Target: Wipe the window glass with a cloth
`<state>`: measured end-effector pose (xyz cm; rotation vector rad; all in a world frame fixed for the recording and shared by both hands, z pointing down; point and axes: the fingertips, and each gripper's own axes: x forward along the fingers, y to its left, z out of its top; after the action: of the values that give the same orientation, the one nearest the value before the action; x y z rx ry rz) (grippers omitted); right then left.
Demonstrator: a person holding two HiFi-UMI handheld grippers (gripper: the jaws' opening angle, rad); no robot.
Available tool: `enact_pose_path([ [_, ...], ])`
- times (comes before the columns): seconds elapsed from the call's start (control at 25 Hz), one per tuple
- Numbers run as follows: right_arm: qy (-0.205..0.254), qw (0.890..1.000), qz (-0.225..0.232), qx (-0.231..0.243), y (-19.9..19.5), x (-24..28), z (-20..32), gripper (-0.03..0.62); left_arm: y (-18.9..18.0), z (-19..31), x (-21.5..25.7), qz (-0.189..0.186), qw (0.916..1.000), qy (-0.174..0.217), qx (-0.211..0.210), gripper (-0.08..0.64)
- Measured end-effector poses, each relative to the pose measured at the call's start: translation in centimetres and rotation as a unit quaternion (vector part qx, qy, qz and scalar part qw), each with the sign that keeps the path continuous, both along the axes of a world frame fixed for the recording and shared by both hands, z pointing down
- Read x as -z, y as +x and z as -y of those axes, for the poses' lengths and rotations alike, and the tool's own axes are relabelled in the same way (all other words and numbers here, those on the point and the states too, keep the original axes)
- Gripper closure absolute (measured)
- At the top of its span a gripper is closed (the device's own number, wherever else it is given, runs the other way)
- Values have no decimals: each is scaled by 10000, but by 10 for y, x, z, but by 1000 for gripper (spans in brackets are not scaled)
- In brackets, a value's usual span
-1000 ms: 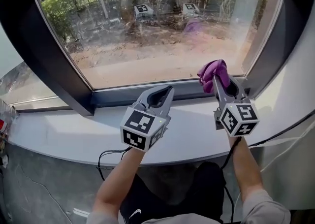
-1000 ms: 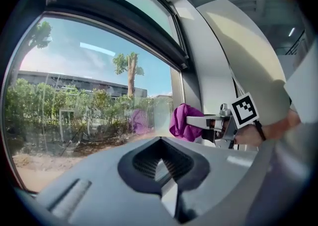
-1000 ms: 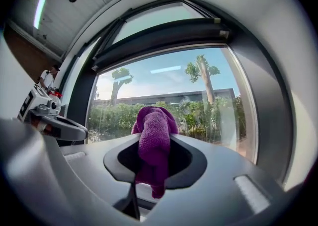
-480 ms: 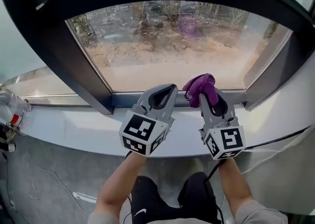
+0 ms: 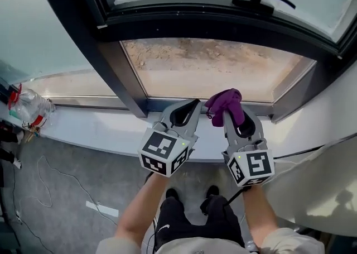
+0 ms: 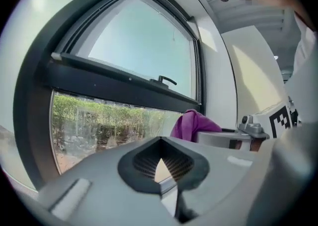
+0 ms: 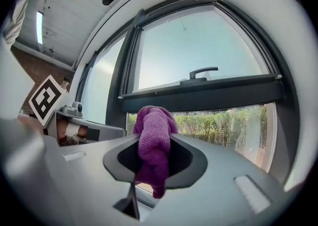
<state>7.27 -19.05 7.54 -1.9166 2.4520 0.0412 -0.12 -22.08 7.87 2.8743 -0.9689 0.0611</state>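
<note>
Right gripper [image 5: 227, 114] — fingers gripping the cloth [image 5: 224, 101] — is pulling back off the window glass [image 5: 212, 68] beside the left gripper [image 5: 189, 105], fingers closed empty; wiping seemingly pausing.

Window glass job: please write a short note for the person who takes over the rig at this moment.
Left gripper: shut, nothing in it, held over the sill.
Right gripper: shut on the purple cloth, beside the left one.
The cloth is bunched above the jaws, in front of the lower pane, not touching it.
Done: cloth is in the grip. Whether any glass is wiped, I cannot tell.
Left: bring the cloth to the glass and wipe.
</note>
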Motion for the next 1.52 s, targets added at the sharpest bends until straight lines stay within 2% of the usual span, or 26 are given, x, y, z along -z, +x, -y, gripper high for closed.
enact_pose_path([
  [0.2, -110, 9996, 39, 239, -20, 65, -28, 474, -17, -30, 54, -57, 9998, -99, 183, 559],
  [0.4, -147, 9985, 172, 492, -35, 122, -44, 474, -30, -51, 108, -29, 9998, 9, 192, 559],
  [0.52, -71, 9988, 141, 453, -39, 145, -55, 474, -34, -64, 131, -50, 9999, 38, 91, 559],
  [0.76, 44, 9992, -67, 381, -32, 172, -75, 474, -35, -84, 168, -172, 9997, 193, -20, 559],
  [1.0, 264, 9989, -44, 381, -27, 199, -91, 474, -29, -99, 198, -174, 9987, 447, -192, 559],
  [1.24, 485, 9984, -83, 268, -19, 217, -102, 474, -25, -105, 212, -184, 9976, 598, -298, 559],
  [1.52, 458, 9985, -174, 252, -15, 220, -105, 474, -21, -107, 220, -232, 9971, 651, -317, 559],
])
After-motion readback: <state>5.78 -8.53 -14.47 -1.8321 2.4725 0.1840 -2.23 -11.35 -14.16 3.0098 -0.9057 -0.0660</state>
